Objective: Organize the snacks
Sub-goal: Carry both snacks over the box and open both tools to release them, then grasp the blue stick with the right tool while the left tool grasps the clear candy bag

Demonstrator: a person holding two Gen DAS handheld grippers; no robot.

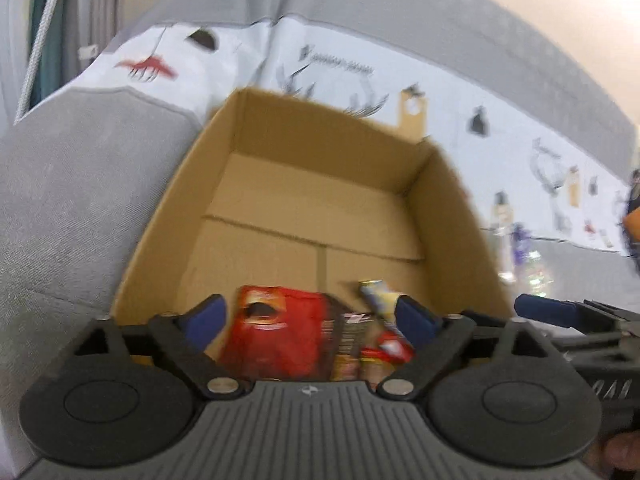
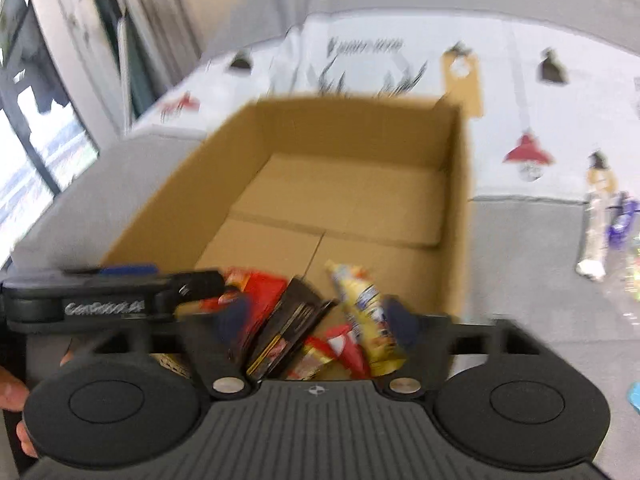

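Cardboard box [image 2: 456, 200], snack labels unreadable

1. The left gripper [image 1: 310, 318] has its blue-padded fingers [image 1: 210, 316] spread apart, with nothing clamped between them.
2. The right gripper [image 2: 316, 320] likewise has its fingers [image 2: 236, 318] spread and unclamped.
3. The two grippers sit side by side, close together, each showing at the edge of the other's view.

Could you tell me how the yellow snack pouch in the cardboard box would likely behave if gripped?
The yellow snack pouch looks like thin, creased film, so probably floppy and light. Its glossy surface may slip between jaws. It leans on other packets in the cardboard box, so it may topple.
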